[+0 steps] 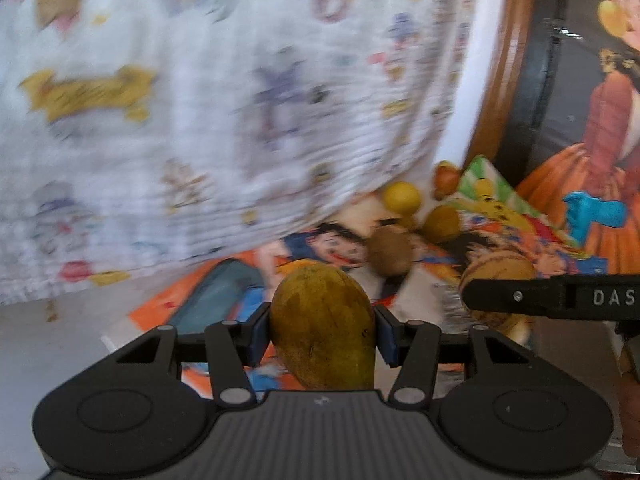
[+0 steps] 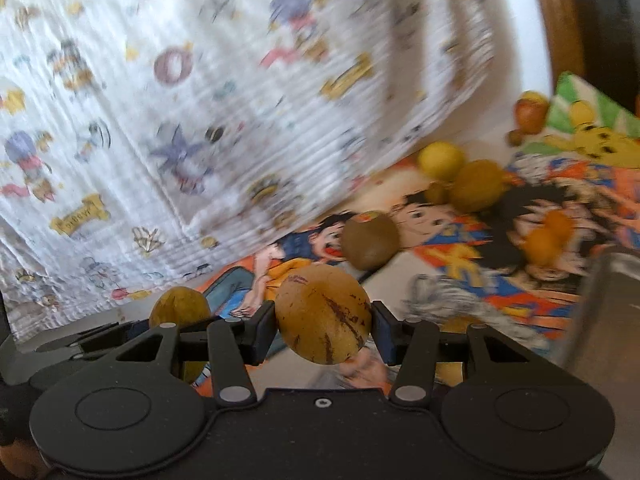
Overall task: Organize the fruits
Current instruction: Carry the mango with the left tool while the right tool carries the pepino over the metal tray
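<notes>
My left gripper is shut on a greenish-yellow mango, held above a cartoon-print mat. My right gripper is shut on a tan, brown-streaked oval fruit; the same fruit and the right gripper's finger show at the right of the left wrist view. The mango appears at lower left in the right wrist view. On the mat lie a kiwi, a yellow lemon, an olive-green round fruit and blurred orange fruits.
A white patterned cloth hangs close behind the mat and fills most of both views. A brown-orange fruit sits at the mat's far end. A metal container's wall stands at the right. A wooden frame and a painted picture lie to the right.
</notes>
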